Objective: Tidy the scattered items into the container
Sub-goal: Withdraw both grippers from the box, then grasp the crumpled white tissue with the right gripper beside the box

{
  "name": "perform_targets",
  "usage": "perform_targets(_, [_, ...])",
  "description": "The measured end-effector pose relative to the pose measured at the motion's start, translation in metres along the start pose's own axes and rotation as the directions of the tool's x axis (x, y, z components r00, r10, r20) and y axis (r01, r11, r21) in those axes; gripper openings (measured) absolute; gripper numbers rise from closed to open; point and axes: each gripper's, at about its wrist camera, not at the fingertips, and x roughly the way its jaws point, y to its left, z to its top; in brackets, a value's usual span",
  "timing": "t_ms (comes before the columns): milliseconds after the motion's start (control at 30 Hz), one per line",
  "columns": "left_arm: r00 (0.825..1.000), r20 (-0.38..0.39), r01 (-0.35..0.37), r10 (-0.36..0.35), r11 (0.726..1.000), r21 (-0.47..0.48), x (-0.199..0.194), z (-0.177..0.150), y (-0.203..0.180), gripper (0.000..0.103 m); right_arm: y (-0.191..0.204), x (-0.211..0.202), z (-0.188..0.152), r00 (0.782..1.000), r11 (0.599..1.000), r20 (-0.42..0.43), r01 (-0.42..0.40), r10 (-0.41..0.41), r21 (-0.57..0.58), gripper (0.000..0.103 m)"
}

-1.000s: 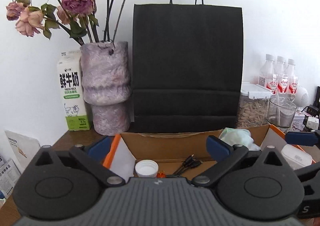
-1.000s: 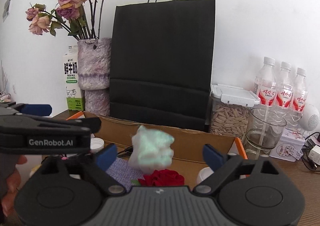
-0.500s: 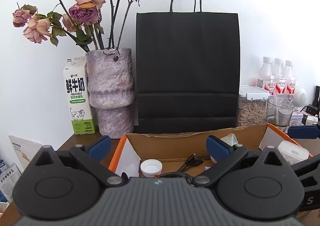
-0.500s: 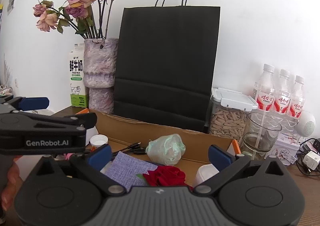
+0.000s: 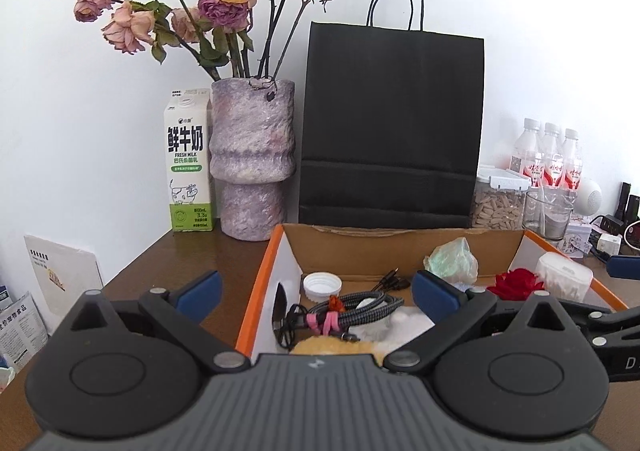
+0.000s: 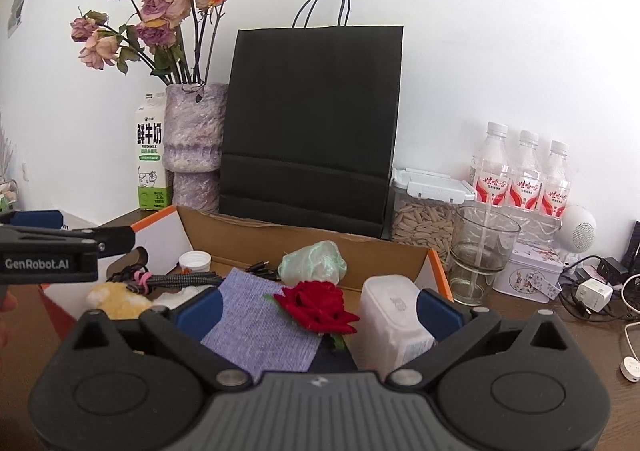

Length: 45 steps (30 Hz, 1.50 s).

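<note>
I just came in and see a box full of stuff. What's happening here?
A person is tidying small things into the open cardboard box, using two hand-held grippers. Both the left gripper and the right gripper are open and hold nothing. In the box lie a crumpled pale green bag, a red fabric rose, a lilac woven cloth and a bundled braided cable.

1. You are looking at a lived-in home corner: a dark wooden table (image 5: 168,263) pushed against a plain white wall.
2. Dried roses (image 5: 224,3) stand in a mottled purple vase (image 5: 252,163), a decoration you would keep at home.
3. Beside the vase sits a fresh milk carton (image 5: 188,163); to the right you see a jar of seeds (image 6: 424,211), three water bottles (image 6: 524,171) and a drinking glass (image 6: 480,251).
4. A black paper shopping bag (image 6: 312,123) leans against the wall.
5. Chargers and cables (image 6: 596,291) clutter the table's right end.
</note>
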Motion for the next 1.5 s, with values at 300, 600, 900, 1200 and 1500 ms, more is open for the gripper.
perform_targets(300, [0.998, -0.055, -0.018, 0.019, 1.000, 0.021, -0.033, -0.025, 0.014, 0.103, 0.014, -0.037, -0.031, 0.999, 1.000, -0.033, 0.000, 0.000, 0.010, 0.103])
perform_targets(600, [0.995, -0.103, -0.012, 0.014, 1.000, 0.022, -0.046, -0.036, 0.023, 0.103, 0.037, -0.045, -0.044, 0.997, 1.000, -0.071, -0.026, 0.026, 0.006, 0.099])
perform_targets(900, [0.989, -0.147, -0.019, 0.018, 1.000, -0.004, -0.046, -0.041, 0.031, 0.103, 0.049, -0.032, -0.046, 0.989, 0.996, -0.133, -0.057, 0.066, 0.067, 0.065])
perform_targets(1200, [0.988, -0.156, -0.015, 0.015, 1.000, 0.001, -0.046, -0.042, 0.030, 0.103, 0.044, -0.023, -0.048, 0.982, 0.992, -0.165, -0.069, 0.086, 0.104, 0.036])
perform_targets(1500, [0.986, -0.167, -0.011, 0.013, 1.000, 0.010, -0.045, -0.043, 0.028, 0.103, 0.044, -0.027, -0.048, 0.983, 0.991, -0.150, -0.088, 0.102, 0.099, 0.017])
